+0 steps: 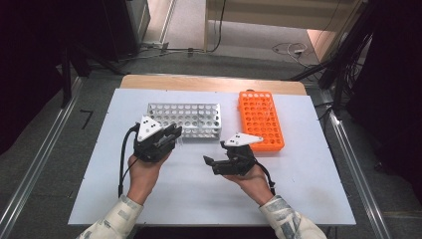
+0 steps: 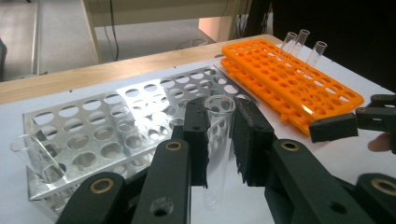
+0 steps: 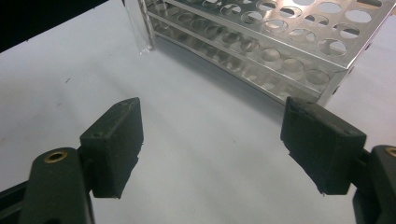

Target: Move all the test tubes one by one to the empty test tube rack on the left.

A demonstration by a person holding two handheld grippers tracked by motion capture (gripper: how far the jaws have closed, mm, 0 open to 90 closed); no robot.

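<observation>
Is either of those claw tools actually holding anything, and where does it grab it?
The left gripper holds a clear glass test tube upright, pinched around its upper part just below the rim. The right gripper is open and empty.

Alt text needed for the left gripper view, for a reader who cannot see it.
The left gripper has its jaws closed on a clear test tube, held upright over the white table. Behind it stands a silver metal rack, and farther right an orange rack with three tubes.
</observation>
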